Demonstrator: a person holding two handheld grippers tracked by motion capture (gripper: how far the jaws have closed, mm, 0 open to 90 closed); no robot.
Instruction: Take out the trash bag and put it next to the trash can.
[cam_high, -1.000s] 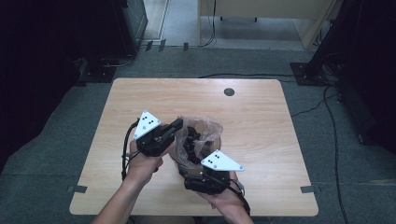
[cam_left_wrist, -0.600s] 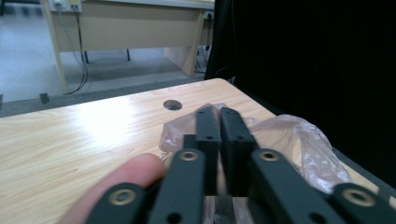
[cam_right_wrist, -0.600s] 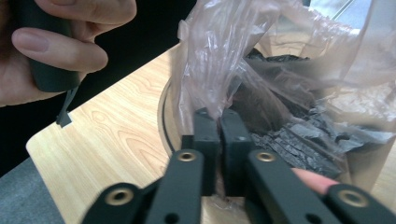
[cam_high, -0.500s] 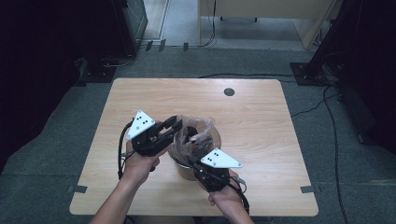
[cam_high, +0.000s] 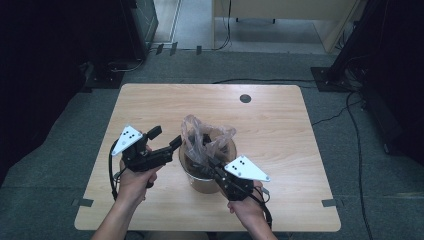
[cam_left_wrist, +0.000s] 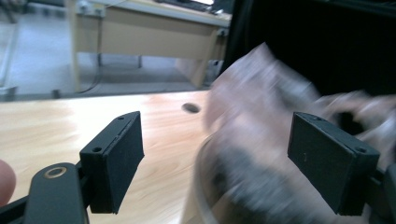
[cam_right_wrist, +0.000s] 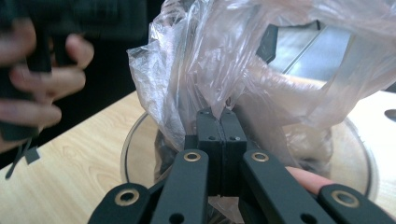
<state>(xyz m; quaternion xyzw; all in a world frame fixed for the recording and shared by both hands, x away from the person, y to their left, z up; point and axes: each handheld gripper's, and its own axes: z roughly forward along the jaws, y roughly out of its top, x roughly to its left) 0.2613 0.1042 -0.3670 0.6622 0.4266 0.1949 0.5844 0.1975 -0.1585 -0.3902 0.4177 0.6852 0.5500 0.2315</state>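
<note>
Right gripper (cam_right_wrist: 219, 122), lower centre, clamps the thin clear plastic bag (cam_high: 202, 137) to steady it in the round bucket (cam_high: 204, 181). Left gripper's (cam_high: 166, 137) jaws, just been opening, stand wide and empty, ready to catch the rim.

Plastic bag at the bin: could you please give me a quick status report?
Right gripper shut on plastic bag. Left gripper jaws just opened, nothing between them, beside the bin. Nothing in the way.

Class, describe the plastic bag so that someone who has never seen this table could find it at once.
On the wooden table, near the front middle, stands a round bin. The bag rises crumpled from it: thin, clear, the only soft thing there.
</note>
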